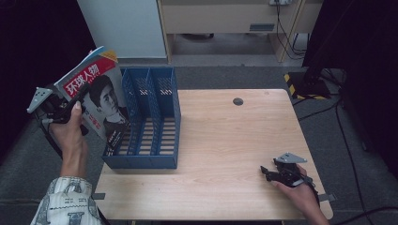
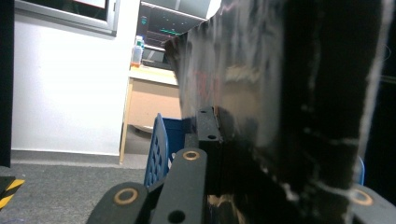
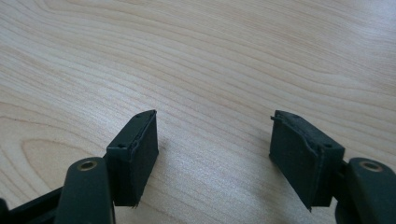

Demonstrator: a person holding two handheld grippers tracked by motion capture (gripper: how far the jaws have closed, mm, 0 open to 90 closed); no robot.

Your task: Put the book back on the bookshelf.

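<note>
1. Left gripper [image 1: 70,105] clamps the glossy portrait-cover magazine [image 1: 101,93], tilted, just left of the blue plastic three-slot file rack [image 1: 155,122], lower corner at its left slot.
2. Right gripper [image 1: 270,173] rests wide and empty, well right of the rack.

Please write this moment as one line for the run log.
left gripper: shut on magazine, raised left of blue file rack | right gripper: open, nothing between jaws, low over table
</note>
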